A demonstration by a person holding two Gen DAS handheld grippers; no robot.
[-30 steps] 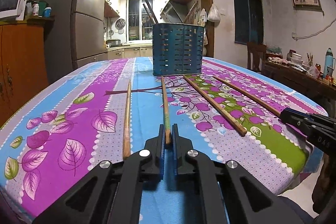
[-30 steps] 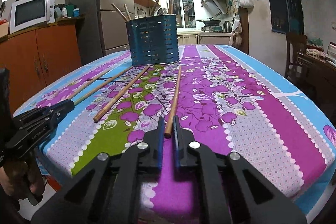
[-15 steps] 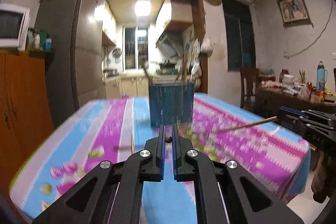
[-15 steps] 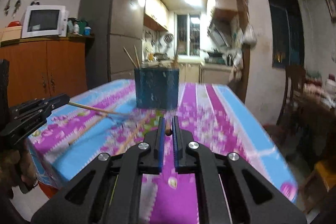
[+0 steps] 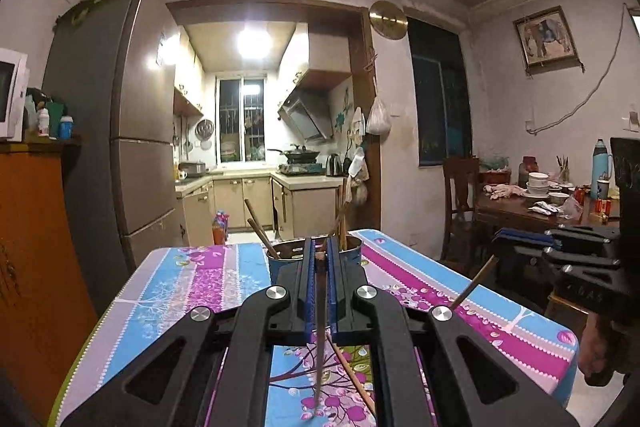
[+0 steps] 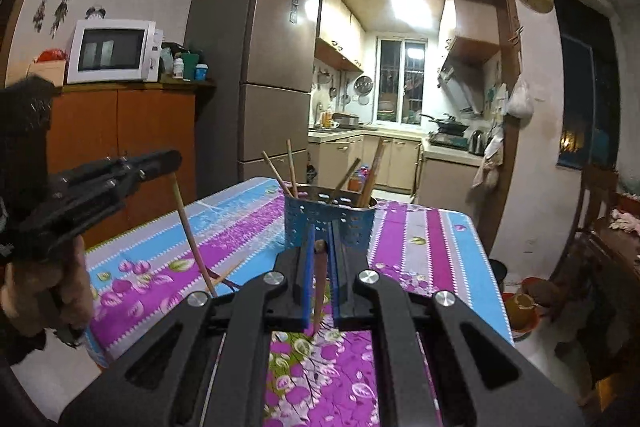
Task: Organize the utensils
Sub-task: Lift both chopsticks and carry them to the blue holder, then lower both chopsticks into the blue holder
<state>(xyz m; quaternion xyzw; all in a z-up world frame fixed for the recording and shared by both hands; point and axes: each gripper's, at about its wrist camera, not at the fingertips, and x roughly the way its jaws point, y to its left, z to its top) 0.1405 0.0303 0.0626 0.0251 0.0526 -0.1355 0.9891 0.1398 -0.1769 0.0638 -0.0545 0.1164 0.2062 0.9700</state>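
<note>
My left gripper [image 5: 320, 255] is shut on a wooden chopstick [image 5: 320, 327] that hangs down between its fingers, held above the table. My right gripper [image 6: 319, 247] is shut on another wooden chopstick [image 6: 319, 291], also hanging down. Each gripper shows in the other's view, the right one [image 5: 516, 247] at the right edge and the left one [image 6: 160, 163] at the left with its chopstick [image 6: 192, 239]. The blue perforated utensil holder [image 6: 330, 219] stands ahead on the table with several chopsticks in it; it also shows in the left wrist view [image 5: 280, 263], partly hidden by the fingers.
The table has a floral purple and blue cloth [image 6: 420, 239]. Another chopstick [image 5: 352, 375] lies on it below the left gripper, and one [image 6: 226, 275] shows left of the right gripper. A chair [image 5: 460, 203] and a cluttered side table [image 5: 532, 203] stand to the right.
Both grippers have lifted their chopsticks off the table and tilted them from lying flat to hanging down. Both have risen and come closer to the holder.
</note>
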